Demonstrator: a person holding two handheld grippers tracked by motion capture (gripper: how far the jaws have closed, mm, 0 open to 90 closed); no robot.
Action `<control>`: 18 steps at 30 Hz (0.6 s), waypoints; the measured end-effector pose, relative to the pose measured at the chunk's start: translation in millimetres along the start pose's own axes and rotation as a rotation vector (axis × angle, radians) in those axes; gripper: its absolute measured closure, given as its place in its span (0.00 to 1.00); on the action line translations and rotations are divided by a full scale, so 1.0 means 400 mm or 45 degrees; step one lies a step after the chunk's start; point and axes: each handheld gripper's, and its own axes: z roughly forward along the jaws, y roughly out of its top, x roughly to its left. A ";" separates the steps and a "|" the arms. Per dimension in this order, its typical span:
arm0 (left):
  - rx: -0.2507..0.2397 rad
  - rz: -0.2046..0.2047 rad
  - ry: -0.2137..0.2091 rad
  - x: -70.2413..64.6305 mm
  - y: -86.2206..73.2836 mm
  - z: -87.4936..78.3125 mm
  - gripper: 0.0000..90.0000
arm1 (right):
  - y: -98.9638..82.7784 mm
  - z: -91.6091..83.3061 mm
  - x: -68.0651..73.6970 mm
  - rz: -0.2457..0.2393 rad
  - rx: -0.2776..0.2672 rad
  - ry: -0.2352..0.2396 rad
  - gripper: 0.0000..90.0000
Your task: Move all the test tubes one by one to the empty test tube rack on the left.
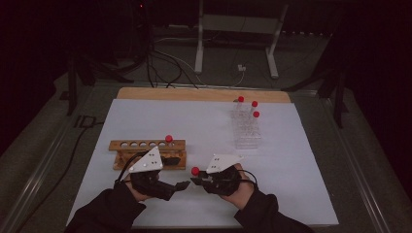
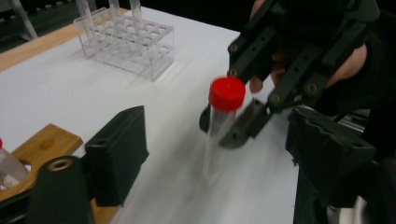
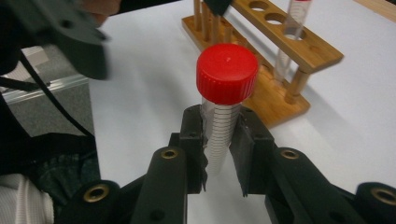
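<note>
The right gripper (image 3: 219, 154) is clamped on a red-capped tube (image 3: 223, 116), holding it upright just in front of the wooden rack (image 1: 148, 153), near that rack's right end. The left gripper (image 1: 182, 185) sits just beside the tube with its jaws apart around nothing. 1 other capped tube (image 1: 168, 140) stands in the rack.

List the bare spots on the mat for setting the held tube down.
Free: the mat behind the wooden rack, left of the clear rack; also the right strip beyond the right gripper. Crowded: near edge, where the left gripper faces the tube beside the wooden rack.
</note>
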 end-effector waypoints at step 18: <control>0.018 0.079 -0.023 -0.020 0.008 0.039 0.66 | 0.002 0.011 0.024 -0.023 0.003 0.031 0.84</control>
